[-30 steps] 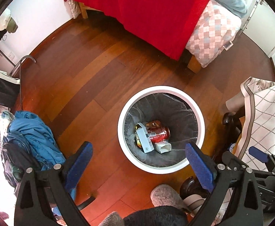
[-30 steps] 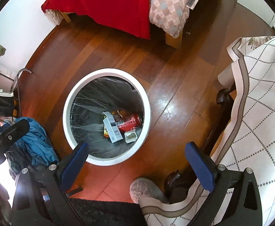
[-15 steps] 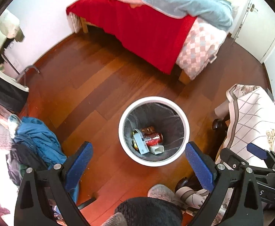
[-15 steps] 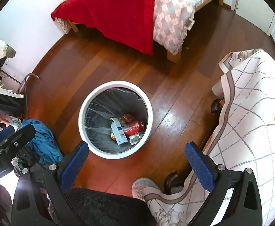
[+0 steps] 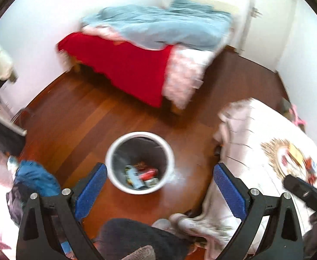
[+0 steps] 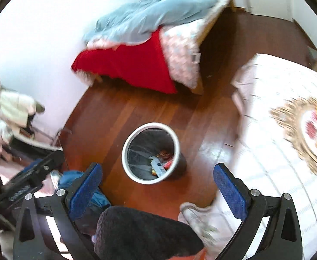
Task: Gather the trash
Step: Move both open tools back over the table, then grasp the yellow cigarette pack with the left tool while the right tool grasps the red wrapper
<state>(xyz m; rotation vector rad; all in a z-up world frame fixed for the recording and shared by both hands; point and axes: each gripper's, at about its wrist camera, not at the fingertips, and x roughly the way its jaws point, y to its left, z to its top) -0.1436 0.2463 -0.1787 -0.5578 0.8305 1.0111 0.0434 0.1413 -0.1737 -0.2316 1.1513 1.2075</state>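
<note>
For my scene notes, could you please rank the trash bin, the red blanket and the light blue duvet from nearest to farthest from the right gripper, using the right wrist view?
1. Trash bin: on the floor just ahead of the right gripper.
2. Red blanket: hanging off the bed's side, beyond the bin.
3. Light blue duvet: on top of the bed, farthest.

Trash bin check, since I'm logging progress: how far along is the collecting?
Done: the bin on the floor holds a red can and cartons. In hand: nothing; the left gripper and right gripper are both open and empty. Left: the blurred views show no loose trash on the floor.
</note>
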